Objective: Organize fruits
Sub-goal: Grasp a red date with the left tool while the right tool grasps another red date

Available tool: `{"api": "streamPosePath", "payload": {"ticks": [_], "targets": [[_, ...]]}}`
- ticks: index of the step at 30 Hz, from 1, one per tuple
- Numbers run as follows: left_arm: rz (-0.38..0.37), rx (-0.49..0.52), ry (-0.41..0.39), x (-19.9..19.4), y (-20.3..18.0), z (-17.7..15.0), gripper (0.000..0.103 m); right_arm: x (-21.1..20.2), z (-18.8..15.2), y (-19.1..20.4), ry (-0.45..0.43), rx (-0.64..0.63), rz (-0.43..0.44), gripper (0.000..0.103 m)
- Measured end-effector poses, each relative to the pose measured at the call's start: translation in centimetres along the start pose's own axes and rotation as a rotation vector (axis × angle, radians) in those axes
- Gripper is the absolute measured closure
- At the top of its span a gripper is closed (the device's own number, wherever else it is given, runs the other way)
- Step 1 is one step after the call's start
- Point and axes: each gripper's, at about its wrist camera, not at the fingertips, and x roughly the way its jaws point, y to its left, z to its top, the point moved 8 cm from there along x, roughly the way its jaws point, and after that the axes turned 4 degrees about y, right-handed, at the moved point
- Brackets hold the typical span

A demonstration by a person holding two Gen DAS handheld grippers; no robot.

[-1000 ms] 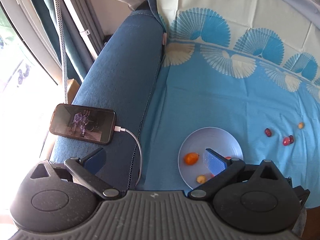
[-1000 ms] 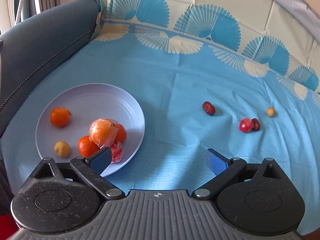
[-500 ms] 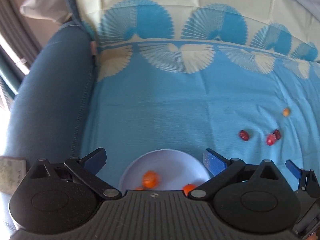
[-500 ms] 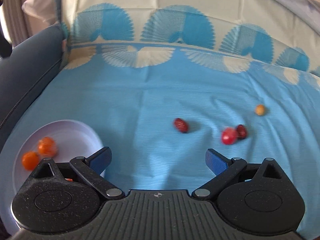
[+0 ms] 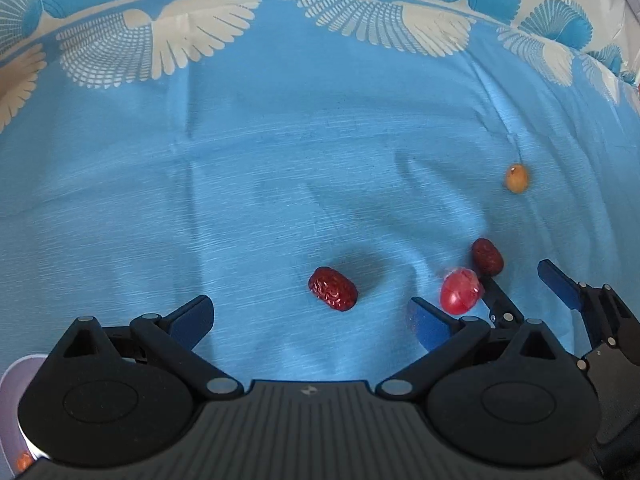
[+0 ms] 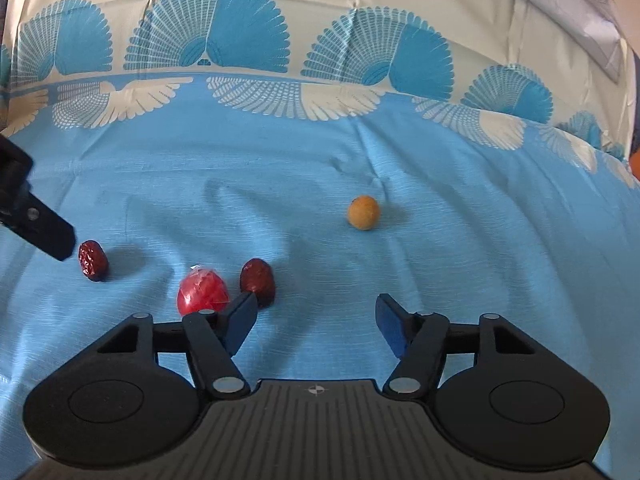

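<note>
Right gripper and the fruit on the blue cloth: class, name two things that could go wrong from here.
1. The right gripper, jaws just closing with nothing between them, has a finger against the red wrapped fruit and the dark date; it may knock them away.
2. The left gripper sits close beside it over the wrinkled date; the two could collide.

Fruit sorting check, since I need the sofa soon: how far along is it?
Partly done: the plate at the frame corner already holds an orange fruit. In hand: nothing; the left gripper and the right gripper are both empty, the right's jaws having just narrowed. Left on the cloth: two red dates, a wrapped red fruit and a yellow fruit.
</note>
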Motion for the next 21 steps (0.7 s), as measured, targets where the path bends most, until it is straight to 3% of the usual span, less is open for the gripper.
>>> {"api": "streamPosePath", "payload": {"ticks": [6, 8, 9, 10, 11, 12, 15, 21], "targets": [[0.056, 0.015, 0.033, 3.1, 0.0, 0.7, 0.001, 1.3, 0.3, 1.1, -0.027, -0.037, 0.057, 0.037], [0.048, 0.011, 0.031, 3.2, -0.1, 0.8, 0.012, 1.4, 0.3, 0.9, -0.027, -0.018, 0.075, 0.036], [0.043, 0.001, 0.014, 2.9, -0.1, 0.9, 0.022, 1.4, 0.2, 0.9, -0.032, -0.017, 0.098, 0.039], [0.031, -0.005, -0.025, 2.4, -0.1, 1.1, 0.051, 1.1, 0.1, 1.2, -0.04, -0.026, 0.132, 0.057], [0.006, -0.006, -0.044, 1.9, -0.3, 1.1, 0.072, 0.8, 0.0, 1.4, -0.048, -0.045, 0.116, 0.081], [-0.027, -0.014, -0.034, 1.6, -0.3, 1.1, 0.081, 0.6, 0.0, 1.6, -0.043, -0.062, 0.093, 0.081], [-0.069, -0.032, -0.061, -0.4, 0.0, 0.4, 0.08, -0.5, 0.0, 0.7, -0.015, 0.049, 0.105, 0.081], [-0.087, -0.051, -0.122, -7.3, 1.5, -3.1, 0.08, -8.3, 1.1, -1.0, -0.106, 0.151, 0.101, 0.081]]}}
